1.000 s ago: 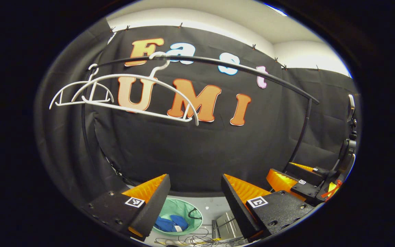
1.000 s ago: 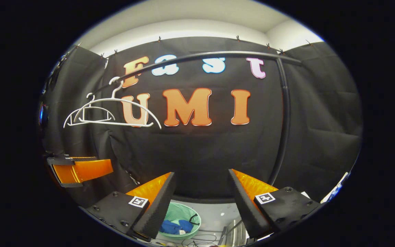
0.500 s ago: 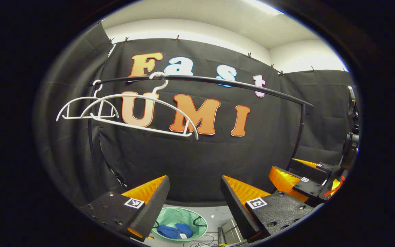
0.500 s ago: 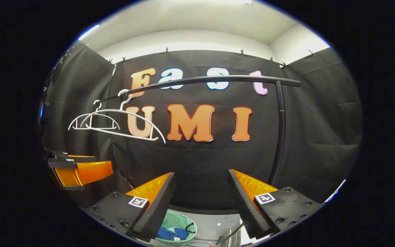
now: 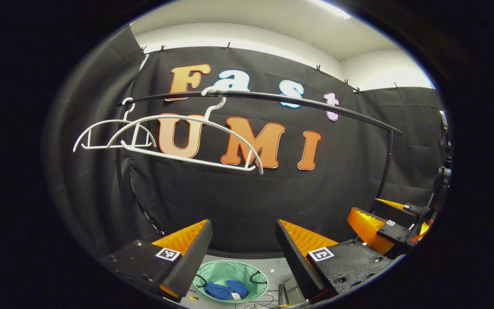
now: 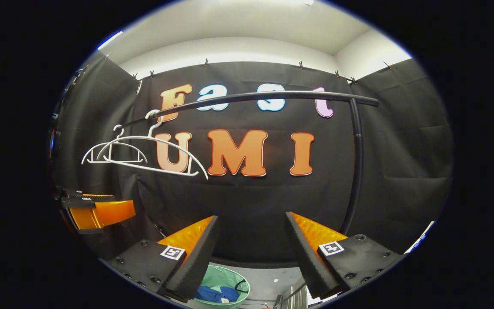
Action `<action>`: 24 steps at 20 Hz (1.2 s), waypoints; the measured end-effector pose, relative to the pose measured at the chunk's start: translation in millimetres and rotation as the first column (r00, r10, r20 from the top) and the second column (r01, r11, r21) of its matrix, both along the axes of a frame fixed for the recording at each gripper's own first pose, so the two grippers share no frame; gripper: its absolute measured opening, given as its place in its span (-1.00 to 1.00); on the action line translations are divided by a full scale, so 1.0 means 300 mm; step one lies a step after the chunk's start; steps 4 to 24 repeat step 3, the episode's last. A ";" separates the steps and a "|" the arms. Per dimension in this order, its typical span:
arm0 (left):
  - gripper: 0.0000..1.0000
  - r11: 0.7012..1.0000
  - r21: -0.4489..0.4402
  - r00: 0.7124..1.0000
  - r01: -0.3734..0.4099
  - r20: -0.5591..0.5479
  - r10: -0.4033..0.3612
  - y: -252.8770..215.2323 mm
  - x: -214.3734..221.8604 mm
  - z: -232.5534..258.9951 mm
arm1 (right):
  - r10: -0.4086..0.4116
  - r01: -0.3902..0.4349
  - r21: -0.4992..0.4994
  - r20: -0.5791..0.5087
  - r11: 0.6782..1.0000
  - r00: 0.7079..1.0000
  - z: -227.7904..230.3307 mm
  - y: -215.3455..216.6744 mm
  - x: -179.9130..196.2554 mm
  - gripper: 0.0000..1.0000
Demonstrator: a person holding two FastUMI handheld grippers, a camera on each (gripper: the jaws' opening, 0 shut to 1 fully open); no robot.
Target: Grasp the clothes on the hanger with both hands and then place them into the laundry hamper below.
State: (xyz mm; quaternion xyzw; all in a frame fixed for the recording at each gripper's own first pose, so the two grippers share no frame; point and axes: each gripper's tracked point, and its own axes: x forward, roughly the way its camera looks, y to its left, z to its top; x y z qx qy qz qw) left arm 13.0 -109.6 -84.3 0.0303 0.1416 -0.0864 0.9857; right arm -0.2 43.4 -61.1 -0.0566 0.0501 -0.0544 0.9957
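**Bare hangers above, clothes in the hamper below**

A black rail (image 5: 298, 102) spans the booth in front of the black cloth wall, and its upright post (image 6: 355, 171) drops down on the right side of the right gripper view. Two white hangers (image 5: 195, 137) hook over the rail's left end, one behind the other; both are bare. They hang well above both grippers, with open air between.

The left gripper (image 5: 242, 257) has its jaws spread wide, nothing between them. The right gripper (image 6: 251, 253) likewise holds its jaws wide apart and empty. In the left gripper view the right gripper appears at the far right edge, low and off to the side; in the right gripper view the left gripper's orange finger (image 6: 101, 213) shows at the left edge.

Seen through the gap between each pair of fingers, the green laundry hamper (image 5: 212, 274) stands on the pale floor (image 5: 275, 268), and the blue clothes (image 5: 225, 291) lie inside it. Loose cables (image 5: 260, 305) and a grey metal piece (image 5: 290, 288) lie on the floor just right of the hamper.
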 end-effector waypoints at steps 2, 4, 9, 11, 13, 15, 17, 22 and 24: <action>0.79 1.000 -0.003 1.000 -0.003 0.005 0.003 0.021 0.001 0.014 | -0.009 0.009 -0.006 0.006 1.000 1.000 0.009 0.010 0.007 0.79; 0.87 1.000 -0.007 1.000 -0.003 0.007 0.003 0.029 0.007 0.016 | -0.011 0.011 -0.009 0.010 1.000 1.000 0.013 0.018 0.011 0.80; 0.87 1.000 -0.007 1.000 -0.003 0.007 0.003 0.029 0.007 0.016 | -0.011 0.011 -0.009 0.010 1.000 1.000 0.013 0.018 0.011 0.80; 0.87 1.000 -0.007 1.000 -0.003 0.007 0.003 0.029 0.007 0.016 | -0.011 0.011 -0.009 0.010 1.000 1.000 0.013 0.018 0.011 0.80; 0.87 1.000 -0.007 1.000 -0.003 0.007 0.003 0.029 0.007 0.016 | -0.011 0.011 -0.009 0.010 1.000 1.000 0.013 0.018 0.011 0.80; 0.87 1.000 -0.007 1.000 -0.003 0.007 0.003 0.029 0.007 0.016 | -0.011 0.011 -0.009 0.010 1.000 1.000 0.013 0.018 0.011 0.80; 0.87 1.000 -0.007 1.000 -0.003 0.007 0.003 0.029 0.007 0.016 | -0.011 0.011 -0.009 0.010 1.000 1.000 0.013 0.018 0.011 0.80; 0.87 1.000 -0.007 1.000 -0.003 0.007 0.003 0.029 0.007 0.016 | -0.011 0.011 -0.009 0.010 1.000 1.000 0.013 0.018 0.011 0.80; 0.87 1.000 -0.007 1.000 -0.003 0.007 0.003 0.029 0.007 0.016 | -0.011 0.011 -0.009 0.010 1.000 1.000 0.013 0.018 0.011 0.80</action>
